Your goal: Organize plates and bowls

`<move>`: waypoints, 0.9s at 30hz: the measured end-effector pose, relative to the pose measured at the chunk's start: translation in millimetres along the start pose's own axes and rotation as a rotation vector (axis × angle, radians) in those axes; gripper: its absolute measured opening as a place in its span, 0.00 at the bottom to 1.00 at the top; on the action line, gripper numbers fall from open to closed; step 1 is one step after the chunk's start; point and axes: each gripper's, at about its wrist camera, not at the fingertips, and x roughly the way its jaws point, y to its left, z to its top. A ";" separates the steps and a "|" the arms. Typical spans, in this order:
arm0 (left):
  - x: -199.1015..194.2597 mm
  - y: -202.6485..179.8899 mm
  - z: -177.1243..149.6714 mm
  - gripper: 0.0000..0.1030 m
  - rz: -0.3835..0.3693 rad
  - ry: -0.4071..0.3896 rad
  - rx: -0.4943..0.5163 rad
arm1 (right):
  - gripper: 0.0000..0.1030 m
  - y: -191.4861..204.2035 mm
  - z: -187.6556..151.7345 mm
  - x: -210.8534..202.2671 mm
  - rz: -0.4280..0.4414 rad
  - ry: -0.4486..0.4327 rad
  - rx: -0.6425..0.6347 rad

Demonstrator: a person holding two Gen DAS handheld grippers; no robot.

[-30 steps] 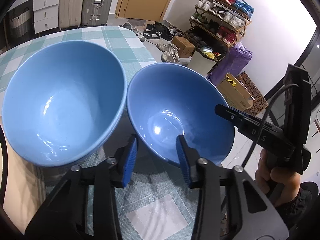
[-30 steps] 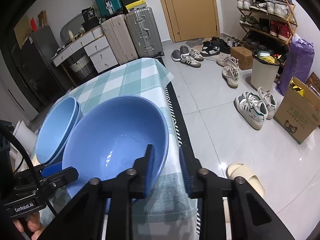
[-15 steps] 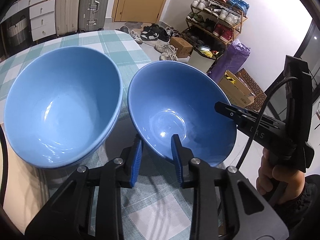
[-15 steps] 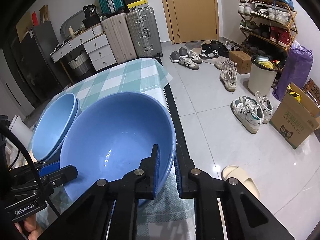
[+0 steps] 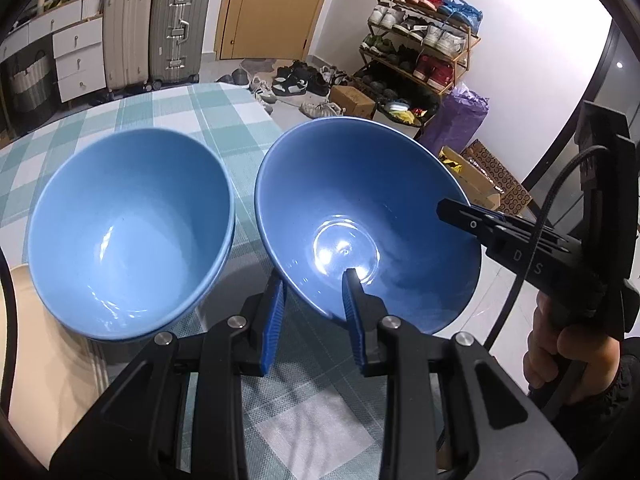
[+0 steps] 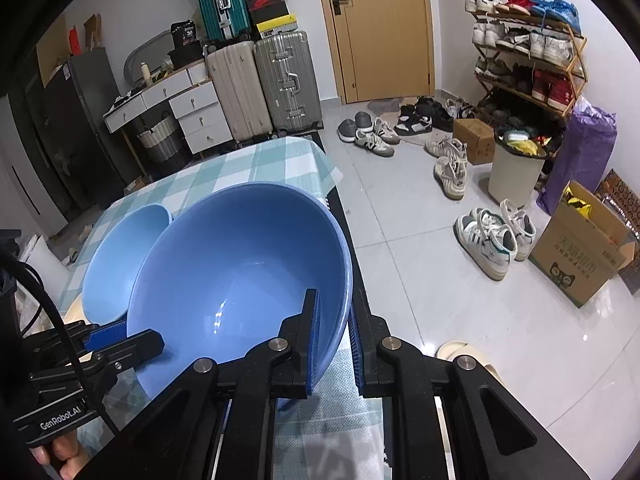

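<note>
We held the glossy darker-blue ceramic bowl above the checked tabletop, both grippers' jaws clamped on opposite rim edges, beside the lighter-blue bowl stack. Uneven lifting could tip it loose.

Table under a teal-and-white checked tablecloth, light blue bowl stack resting on it at the left, cream plate at near left edge
</note>
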 end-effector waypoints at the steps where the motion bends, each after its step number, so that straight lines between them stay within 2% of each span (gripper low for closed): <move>1: -3.4 -1.2 0.4 0.25 -0.001 -0.006 0.003 | 0.14 -0.1 0.3 -3.6 0.001 -0.006 -0.001; 13: -45.0 -4.0 9.6 0.25 0.000 -0.063 0.005 | 0.14 20.1 11.2 -39.4 0.010 -0.059 -0.039; 27: -104.2 13.2 15.6 0.25 0.009 -0.132 -0.009 | 0.15 60.3 26.1 -61.6 0.029 -0.101 -0.096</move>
